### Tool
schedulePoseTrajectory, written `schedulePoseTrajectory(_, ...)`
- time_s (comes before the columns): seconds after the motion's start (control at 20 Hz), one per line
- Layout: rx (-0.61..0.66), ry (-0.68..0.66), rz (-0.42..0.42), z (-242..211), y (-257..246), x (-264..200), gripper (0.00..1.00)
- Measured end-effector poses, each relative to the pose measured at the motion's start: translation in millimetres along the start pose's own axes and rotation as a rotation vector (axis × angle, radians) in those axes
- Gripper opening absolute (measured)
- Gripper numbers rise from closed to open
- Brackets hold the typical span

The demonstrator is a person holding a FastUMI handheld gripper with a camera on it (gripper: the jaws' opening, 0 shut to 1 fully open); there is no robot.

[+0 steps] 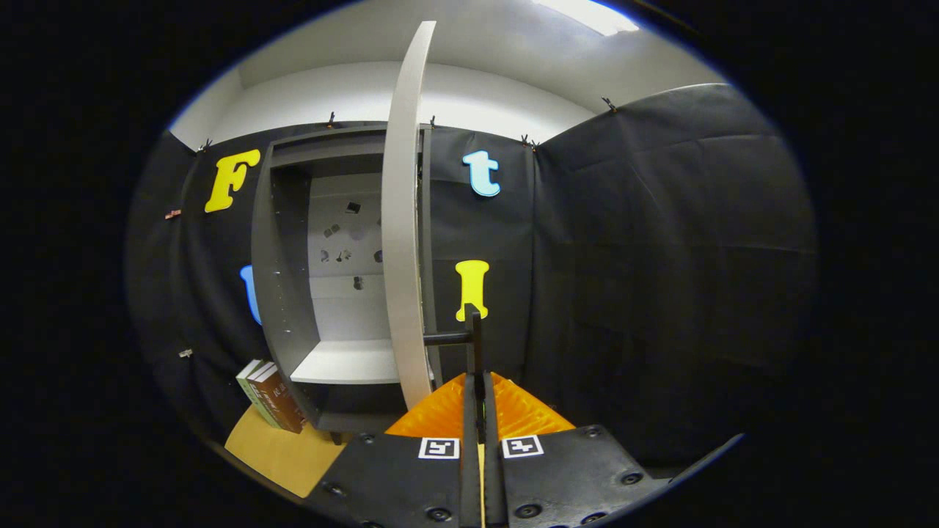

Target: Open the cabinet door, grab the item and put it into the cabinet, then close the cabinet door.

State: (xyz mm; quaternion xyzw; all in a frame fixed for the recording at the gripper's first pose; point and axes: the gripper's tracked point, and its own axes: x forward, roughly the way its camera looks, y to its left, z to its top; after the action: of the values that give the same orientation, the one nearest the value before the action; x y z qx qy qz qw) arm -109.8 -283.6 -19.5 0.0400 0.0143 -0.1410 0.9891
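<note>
The grey cabinet [293,279] stands against the booth wall with its door [402,220] swung open, so I see the door edge-on. Inside are a pale back panel and a light shelf [348,363] with nothing on it. A dark bar handle [475,334] sticks out from the door's right face on a short stub. My gripper [477,385] is shut on this handle, and the bar runs down between the two fingers. A few books [270,396] stand leaning against the cabinet's lower left corner, left of the fingers.
The books rest on a tan surface [282,455] that runs under the cabinet's front left. Black cloth walls close in behind the cabinet and to the right. A white ceiling is overhead.
</note>
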Motion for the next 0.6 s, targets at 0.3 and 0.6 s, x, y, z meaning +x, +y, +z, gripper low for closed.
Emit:
schedulePoseTrajectory(0.3,-0.032,0.007,-0.054,-17.8,-16.5,-9.6,0.07)
schedulePoseTrajectory(0.6,-0.082,0.066,-0.082,-34.4,-9.9,-37.1,0.24)
